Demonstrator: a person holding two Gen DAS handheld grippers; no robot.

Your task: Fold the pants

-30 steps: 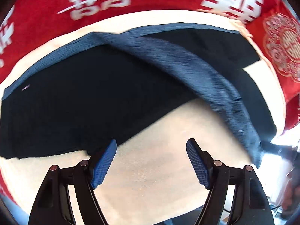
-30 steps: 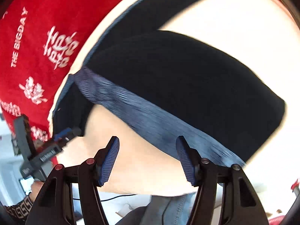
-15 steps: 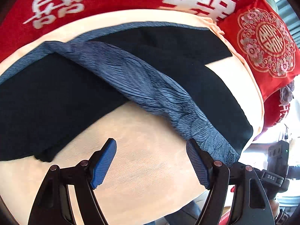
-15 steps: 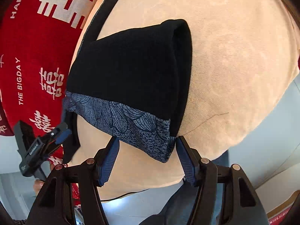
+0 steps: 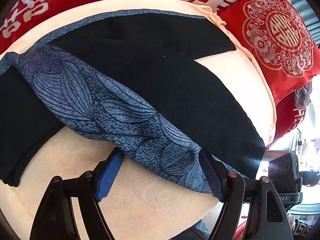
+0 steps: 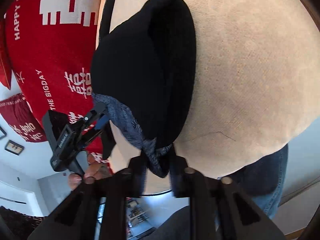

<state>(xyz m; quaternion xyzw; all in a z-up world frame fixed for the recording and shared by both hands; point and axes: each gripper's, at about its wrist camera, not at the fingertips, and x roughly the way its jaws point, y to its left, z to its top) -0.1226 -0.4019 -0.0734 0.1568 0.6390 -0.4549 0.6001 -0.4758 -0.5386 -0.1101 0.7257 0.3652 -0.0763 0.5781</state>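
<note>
Black pants [image 5: 180,84] with a blue leaf-patterned waistband [image 5: 112,108] lie on a cream cushion [image 5: 152,210]. My left gripper [image 5: 160,173] is open, its blue pads [image 5: 109,172] set either side of the waistband's near stretch without pressing it. In the right wrist view the pants [image 6: 144,66] hang in a bunched fold. My right gripper [image 6: 157,169] is closing its jaws on the waistband's corner [image 6: 154,156], which is pinched between them. The left gripper [image 6: 80,128] shows at that view's left, held by a hand [image 6: 90,172].
Red cushions with white and gold lettering [image 5: 280,32] line the back and right of the cream cushion. A red printed cover [image 6: 50,56] lies to the left. The cushion's front edge [image 6: 230,172] is close, with a person's jeans [image 6: 266,180] just beyond it.
The right jaws went from wide apart to pinched on the waistband's corner. The left gripper slid along the cushion, and the waistband now lies between its open fingers.
</note>
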